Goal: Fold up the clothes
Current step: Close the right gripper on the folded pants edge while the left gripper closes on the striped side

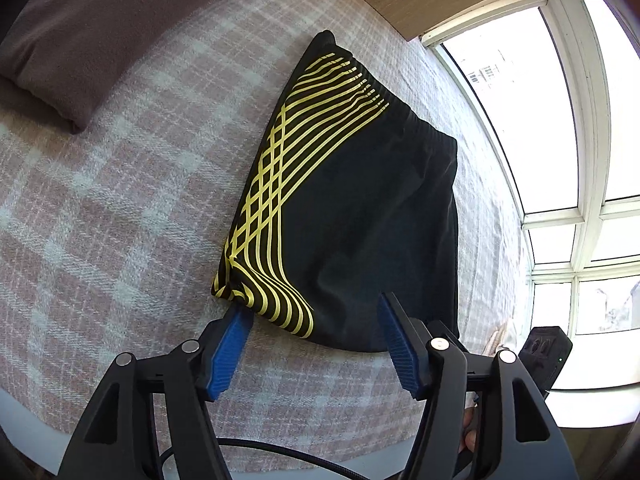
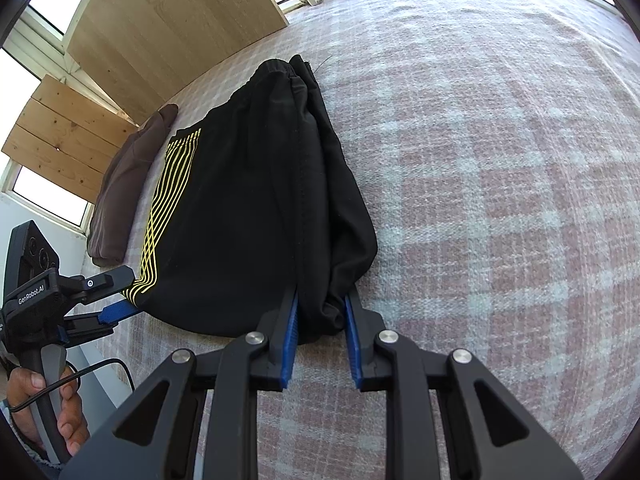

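The right gripper (image 2: 320, 312) has its blue pads clamped on a gathered bunch of black fabric at the near hem of a pair of black shorts (image 2: 256, 208), the cloth pinched into a thick fold between the two pads. The left gripper (image 1: 316, 320) stands with its jaws apart at the other near corner: one blue pad (image 1: 230, 344) touches the hem where the yellow stripes (image 1: 276, 184) curl under, the other pad lies over the black cloth further along the hem, and neither appears to press. The shorts lie on a pink and white plaid bed cover (image 1: 120, 208), near its front edge, already doubled lengthwise, with the elastic waistband (image 2: 288, 76) pointing toward the far edge by the wooden panel (image 2: 168, 28). A brown pillow (image 1: 92, 40) sits well apart at the far left corner. The fabric looks light, thin and limp, probably a slippery sports knit, so it should sag between two holds and slide over the woolly cover with little drag. Gripping both near hem corners through all layers seems the safest hold, since a shallow pinch could take only the top layer and let the rest fall open.
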`<state>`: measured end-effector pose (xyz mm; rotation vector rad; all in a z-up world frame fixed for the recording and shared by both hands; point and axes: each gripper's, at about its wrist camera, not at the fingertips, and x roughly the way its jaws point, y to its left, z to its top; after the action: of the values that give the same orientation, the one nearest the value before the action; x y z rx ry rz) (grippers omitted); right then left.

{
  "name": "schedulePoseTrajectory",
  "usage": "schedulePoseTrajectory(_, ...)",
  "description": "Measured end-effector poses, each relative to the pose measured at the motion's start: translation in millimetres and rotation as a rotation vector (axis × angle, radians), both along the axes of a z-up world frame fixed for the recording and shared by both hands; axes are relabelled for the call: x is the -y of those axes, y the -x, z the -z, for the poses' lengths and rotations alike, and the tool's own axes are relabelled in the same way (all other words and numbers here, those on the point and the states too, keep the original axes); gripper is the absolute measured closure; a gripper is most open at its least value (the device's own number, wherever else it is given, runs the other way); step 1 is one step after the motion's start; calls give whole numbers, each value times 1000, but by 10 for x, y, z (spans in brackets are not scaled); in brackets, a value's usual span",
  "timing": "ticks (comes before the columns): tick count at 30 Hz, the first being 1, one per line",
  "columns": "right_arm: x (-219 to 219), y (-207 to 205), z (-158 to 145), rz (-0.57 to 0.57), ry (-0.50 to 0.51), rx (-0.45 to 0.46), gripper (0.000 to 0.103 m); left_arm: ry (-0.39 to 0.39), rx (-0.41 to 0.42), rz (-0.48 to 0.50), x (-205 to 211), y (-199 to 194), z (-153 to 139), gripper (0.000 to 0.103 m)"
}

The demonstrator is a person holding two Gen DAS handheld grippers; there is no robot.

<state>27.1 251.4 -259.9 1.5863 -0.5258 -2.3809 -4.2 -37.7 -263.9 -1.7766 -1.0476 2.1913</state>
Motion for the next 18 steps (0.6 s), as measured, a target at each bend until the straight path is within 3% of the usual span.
schedulePoseTrajectory(7,13,10,-6,1,-1,1,82,-21,41,-14,-24,-124,73,40)
schedulePoseTrajectory(18,8,30,-15,-8,2,-1,82,-22,12,-73,123,97,17,42)
